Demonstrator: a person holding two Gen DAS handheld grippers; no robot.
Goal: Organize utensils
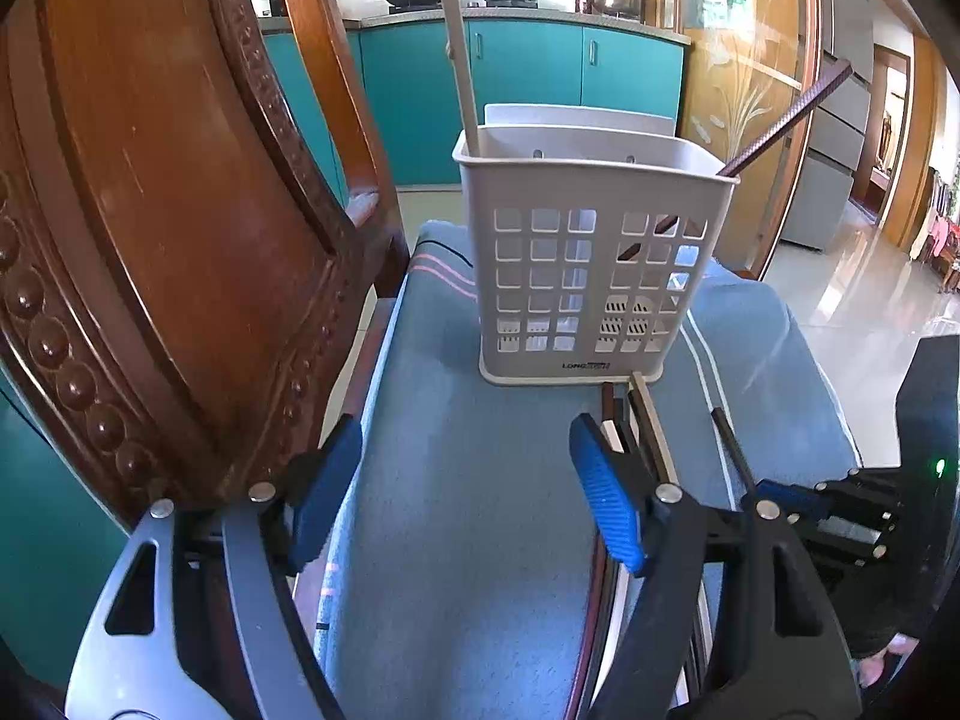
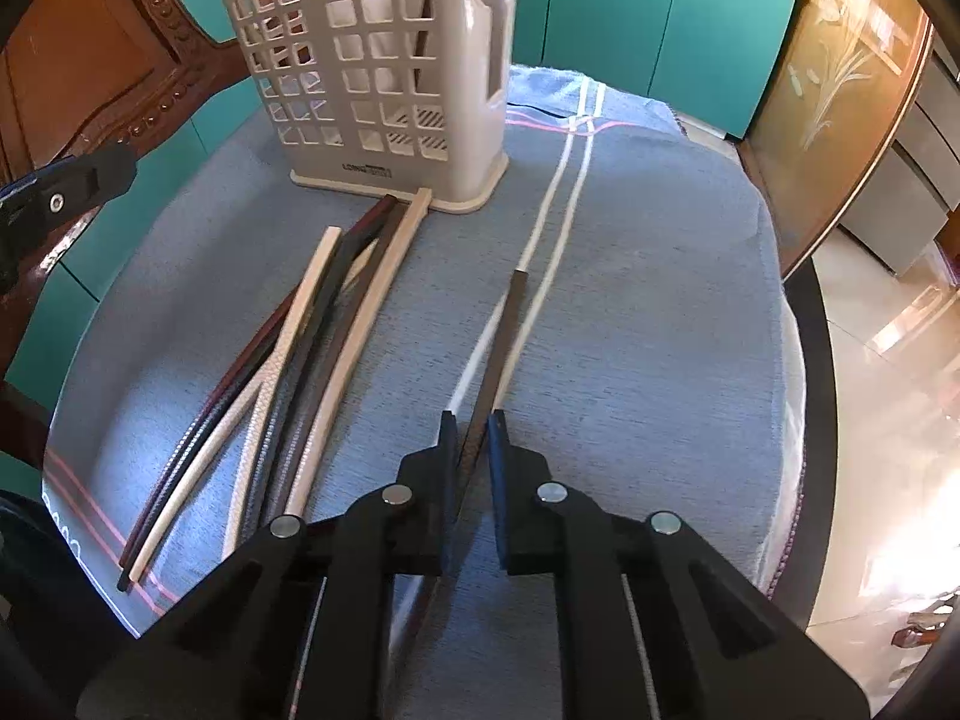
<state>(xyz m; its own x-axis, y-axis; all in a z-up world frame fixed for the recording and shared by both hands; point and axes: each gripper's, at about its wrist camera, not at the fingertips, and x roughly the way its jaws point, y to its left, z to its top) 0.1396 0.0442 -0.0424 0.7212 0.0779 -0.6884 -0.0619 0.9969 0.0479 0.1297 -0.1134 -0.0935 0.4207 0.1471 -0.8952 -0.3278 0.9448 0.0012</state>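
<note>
— Which way did the dark chopstick (image 2: pixel 504 336) point?

— Lengthwise away from my right gripper (image 2: pixel 471 438), tip toward the slotted plastic holder (image 2: pixel 384 78), flat on the blue cloth-covered table (image 2: pixel 660 300). The right gripper pinched its near end.

— And the left gripper (image 1: pixel 465 468)?

— Spread wide, holding nothing. Slim pale and dark sticks (image 2: pixel 324 324) lay bundled beside.

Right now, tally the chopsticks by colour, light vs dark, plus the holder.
Light chopsticks: 4, with 1 light chopstick in the chopstick holder and 3 in the loose pile
Dark chopsticks: at least 5, with 1 dark chopstick in the holder, 1 held chopstick in the right gripper, and at least 3 in the pile, where overlap hides the exact count
Chopstick holder: 1
Total: at least 10
</note>
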